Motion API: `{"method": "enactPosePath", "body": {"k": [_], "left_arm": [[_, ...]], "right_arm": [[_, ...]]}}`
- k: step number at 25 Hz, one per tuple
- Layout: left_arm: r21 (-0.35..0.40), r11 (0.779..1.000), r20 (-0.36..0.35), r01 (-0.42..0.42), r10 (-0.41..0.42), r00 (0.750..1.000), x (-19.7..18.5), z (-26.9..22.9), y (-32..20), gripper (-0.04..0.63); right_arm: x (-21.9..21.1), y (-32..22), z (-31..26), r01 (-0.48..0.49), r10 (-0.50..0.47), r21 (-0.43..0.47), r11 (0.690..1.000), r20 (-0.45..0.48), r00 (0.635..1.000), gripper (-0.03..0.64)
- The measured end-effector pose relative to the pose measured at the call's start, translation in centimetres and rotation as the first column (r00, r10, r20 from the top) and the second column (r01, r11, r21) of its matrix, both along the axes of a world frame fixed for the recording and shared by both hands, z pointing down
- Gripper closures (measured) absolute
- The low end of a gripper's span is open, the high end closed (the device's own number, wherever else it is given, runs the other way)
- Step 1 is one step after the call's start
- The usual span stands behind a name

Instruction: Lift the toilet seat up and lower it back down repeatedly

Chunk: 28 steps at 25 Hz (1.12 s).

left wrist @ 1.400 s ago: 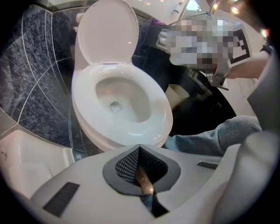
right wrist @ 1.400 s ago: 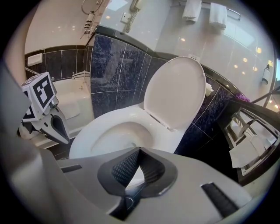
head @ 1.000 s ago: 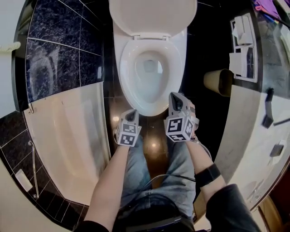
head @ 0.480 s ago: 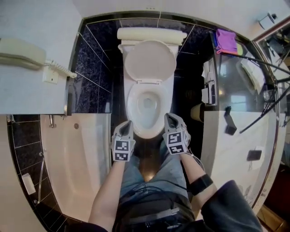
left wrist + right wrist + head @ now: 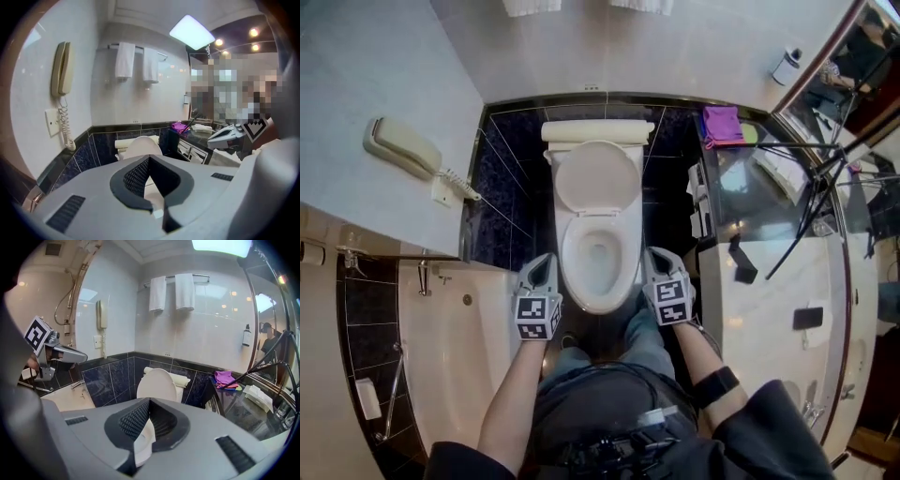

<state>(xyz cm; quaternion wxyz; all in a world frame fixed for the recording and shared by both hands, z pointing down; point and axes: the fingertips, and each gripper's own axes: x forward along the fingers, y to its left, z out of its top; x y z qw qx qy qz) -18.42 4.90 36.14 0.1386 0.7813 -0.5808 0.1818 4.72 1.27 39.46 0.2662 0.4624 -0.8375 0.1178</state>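
Seat [image 5: 601, 303] lay flat, long axis running out from tank [image 5: 598, 131], lid [image 5: 597, 178] upright, left gripper [image 5: 546, 260] and right gripper [image 5: 655, 254] flanked its front, jaws closed, empty.

Left gripper [image 5: 149, 160]: jaws together, nothing between them. Beyond: white ceramic toilet [image 5: 139, 146], lid upright. Beige corded wall telephone [image 5: 62, 68] at left. Two white towels [image 5: 137, 62] on rail. Purple cloth [image 5: 179, 126] on dark counter [image 5: 195, 138].

The left tongs [image 5: 546, 260] and right tongs [image 5: 656, 254] rose from the toilet [image 5: 598, 178].
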Motion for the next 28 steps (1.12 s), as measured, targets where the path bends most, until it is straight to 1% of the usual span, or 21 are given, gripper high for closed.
{"method": "enactPosePath", "body": {"k": [4,8,10,12,16,20,28], "left_arm": [[0.037,0.999,-0.033,-0.008,0.009,0.999,0.4,-3.1,0.5,0.595],[0.058,0.998,-0.032,-0.024,0.026,0.999,0.8,-4.7,0.9,0.595],[0.066,0.997,-0.021,-0.032,0.033,0.999,0.9,-5.1,1.0,0.595],[0.07,0.997,-0.009,-0.036,0.037,0.999,0.9,-5.3,1.1,0.595],[0.085,0.995,-0.011,-0.043,0.044,0.999,0.9,-5.6,0.9,0.595],[0.082,0.996,-0.004,-0.041,0.041,0.999,0.9,-5.3,0.5,0.595],[0.075,0.995,0.024,-0.062,0.061,0.998,1.5,-4.6,-0.9,0.595]], "right_arm": [[0.3,1.0,-1.9,0.0,0.0,0.008,1.0,0.039,0.999,0.6],[1.1,1.5,-2.3,-0.02,0.018,0.023,1.0,0.048,0.999,0.599],[1.4,1.6,-2.5,-0.031,0.029,0.028,0.999,0.052,0.998,0.6],[1.4,1.7,-2.7,-0.035,0.033,0.031,0.999,0.056,0.998,0.599],[1.2,1.5,-3.3,-0.036,0.034,0.03,0.999,0.056,0.998,0.599],[1.1,1.1,-3.0,-0.039,0.038,0.025,0.999,0.048,0.998,0.598],[1.7,-0.6,-1.7,-0.071,0.071,-0.003,0.998,0.046,0.996,0.597]]}}
